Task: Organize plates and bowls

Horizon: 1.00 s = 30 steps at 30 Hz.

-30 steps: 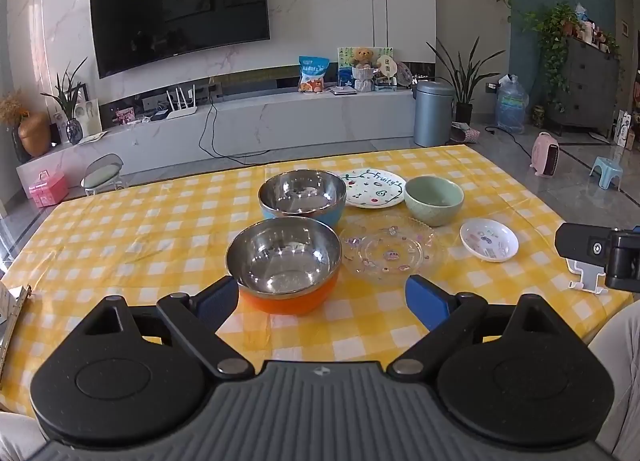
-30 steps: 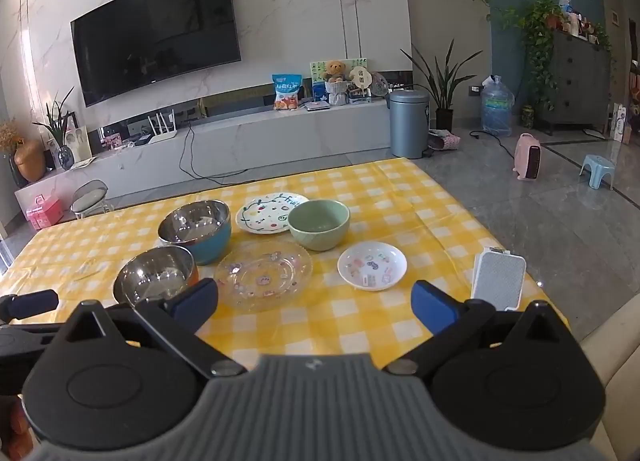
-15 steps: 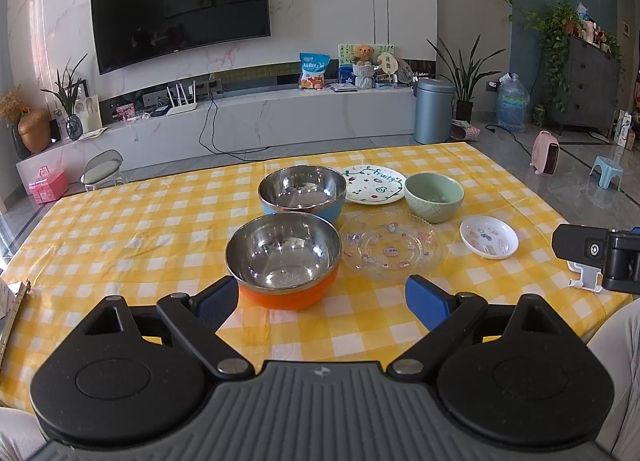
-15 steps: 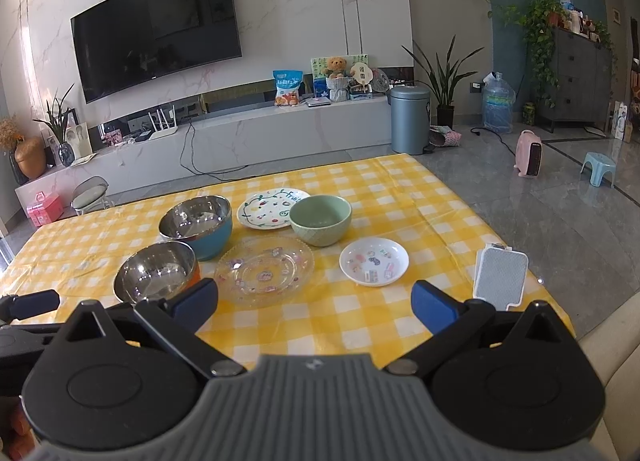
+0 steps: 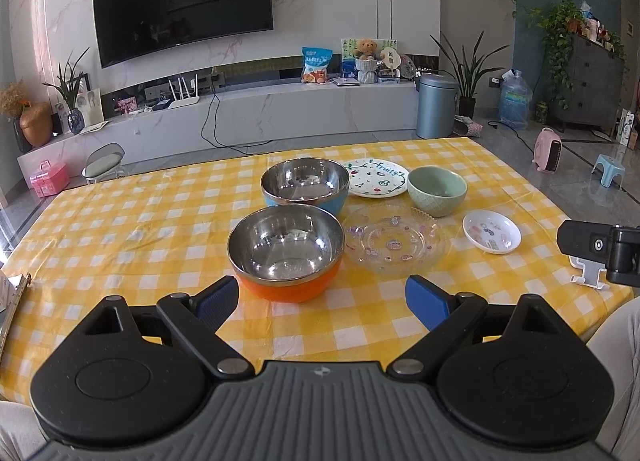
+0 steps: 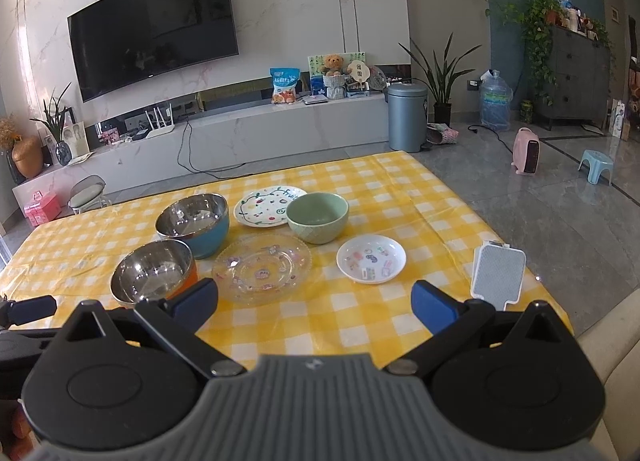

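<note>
Your left hand-held gripper (image 5: 322,299) has crept a bit nearer the orange steel bowl (image 5: 286,255), fingers wide open. Your right hand-held gripper (image 6: 314,303) is open too, empty. All dishes sit untouched mid-table (image 5: 120,221), so sorting hasn't started.

Only one word can be read: "Fruity", hand-lettered in dark script along the rim of the white painted plate (image 5: 376,178), which lies on the desk just behind the clear glass plate (image 5: 394,238). In the right wrist view the same lettering on that plate (image 6: 269,206) is too small to make out. The blue bag (image 5: 317,64) on the TV shelf, well behind the painted plate, carries print, but it is too blurred to read.
</note>
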Available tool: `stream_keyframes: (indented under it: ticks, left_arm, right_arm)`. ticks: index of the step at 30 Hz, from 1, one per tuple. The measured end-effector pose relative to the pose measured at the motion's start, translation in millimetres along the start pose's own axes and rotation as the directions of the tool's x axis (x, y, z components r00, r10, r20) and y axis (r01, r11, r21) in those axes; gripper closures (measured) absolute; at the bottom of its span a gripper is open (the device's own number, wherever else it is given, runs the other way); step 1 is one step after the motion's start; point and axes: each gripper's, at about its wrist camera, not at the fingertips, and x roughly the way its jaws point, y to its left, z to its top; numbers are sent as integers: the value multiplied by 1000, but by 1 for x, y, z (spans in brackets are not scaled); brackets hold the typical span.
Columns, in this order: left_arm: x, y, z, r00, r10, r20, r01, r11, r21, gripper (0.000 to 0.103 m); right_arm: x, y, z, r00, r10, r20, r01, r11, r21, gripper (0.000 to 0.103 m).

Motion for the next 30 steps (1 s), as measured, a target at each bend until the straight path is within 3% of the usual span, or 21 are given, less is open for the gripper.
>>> stream_keyframes:
  ticks: [30]
  left_arm:
    - [2,-3,0,1000,-7,-2,8,1000,12,0]
  right_arm:
    - [4,0,1,1000,-7,-21,8,1000,11,2]
